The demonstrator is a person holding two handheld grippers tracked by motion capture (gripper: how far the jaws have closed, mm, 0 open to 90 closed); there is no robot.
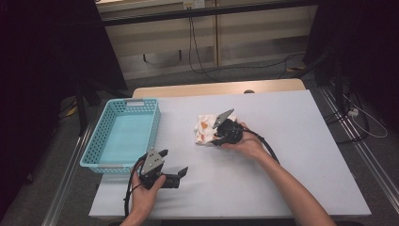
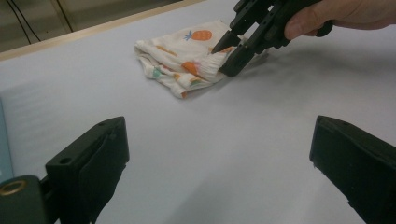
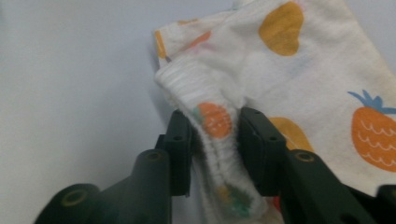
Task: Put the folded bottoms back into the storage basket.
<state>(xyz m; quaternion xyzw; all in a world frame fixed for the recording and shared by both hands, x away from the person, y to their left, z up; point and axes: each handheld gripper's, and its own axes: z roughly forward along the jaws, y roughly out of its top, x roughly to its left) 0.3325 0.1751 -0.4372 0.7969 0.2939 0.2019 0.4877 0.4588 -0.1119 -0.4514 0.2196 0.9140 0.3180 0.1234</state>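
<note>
Our right gripper (image 3: pixel 215 154) jaws pinch just one fold of the cloth (image 3: pixel 299 84), so it could slip out or fall open when lifted, while our left gripper (image 2: pixel 219 154) jaws sit open on the surface (image 1: pixel 282 155).

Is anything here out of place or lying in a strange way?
Nothing looks damaged or spilled. The fruit-print cloth lies crumpled, not flat, on the table, one fold pinched in the right gripper.
</note>
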